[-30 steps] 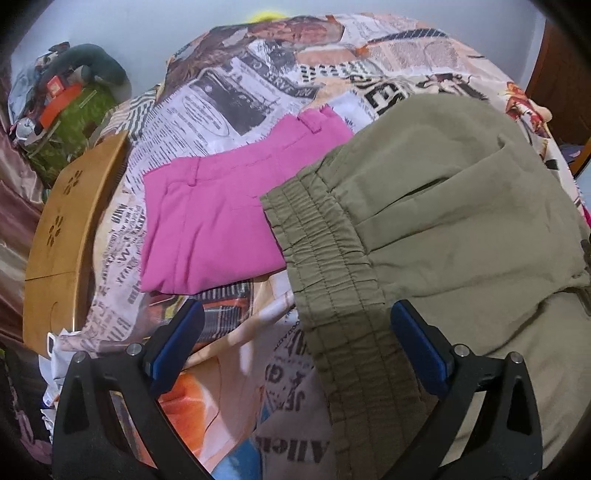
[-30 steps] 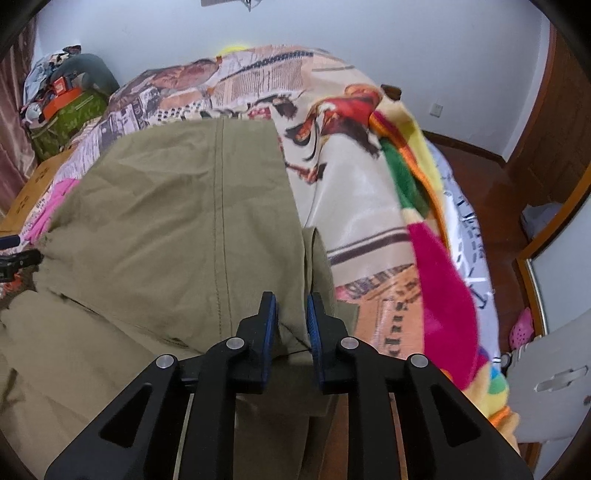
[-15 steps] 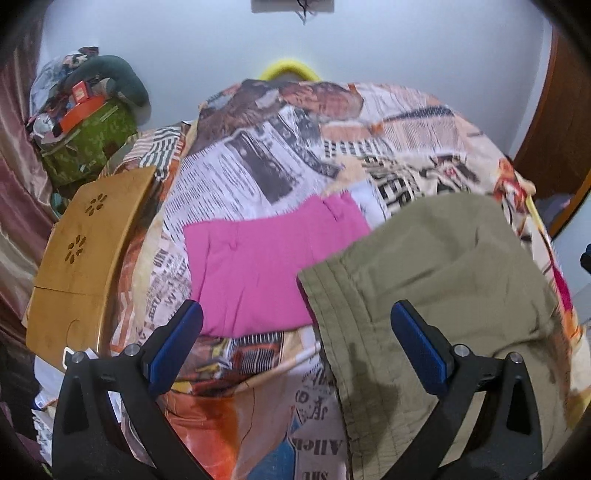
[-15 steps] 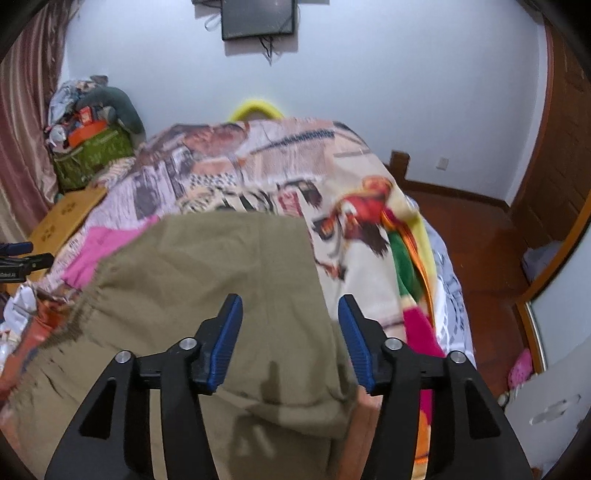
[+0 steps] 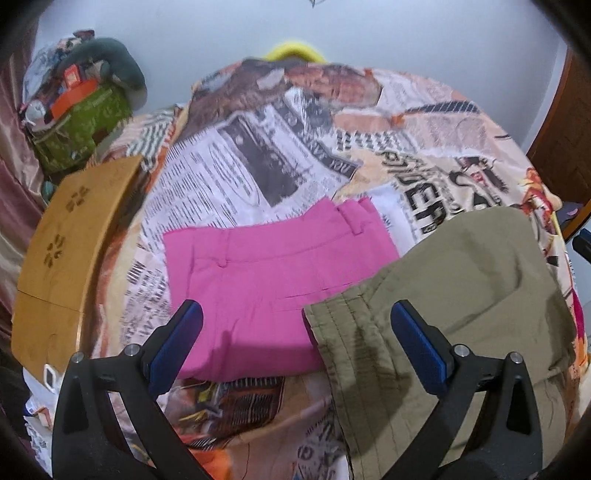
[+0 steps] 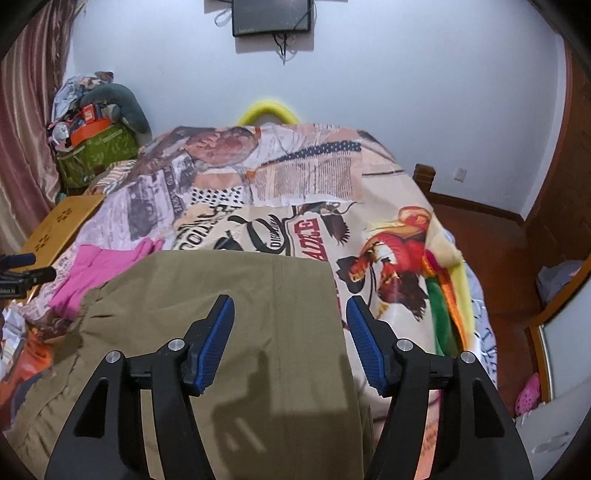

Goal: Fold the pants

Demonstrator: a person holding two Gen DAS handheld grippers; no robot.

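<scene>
Below the right hand-held gripper (image 6: 290,341), olive pants (image 6: 236,332) lie folded on the bed (image 6: 303,184); jaws just opened, released, empty. Left hand-held gripper (image 5: 295,343) wide open too. Fold placed.

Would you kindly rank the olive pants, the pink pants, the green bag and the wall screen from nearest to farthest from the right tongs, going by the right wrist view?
1. olive pants: directly beneath the right tongs.
2. pink pants: to the left, partly under the olive pair.
3. green bag: far left corner, by the curtain.
4. wall screen: top, on the far wall.
</scene>
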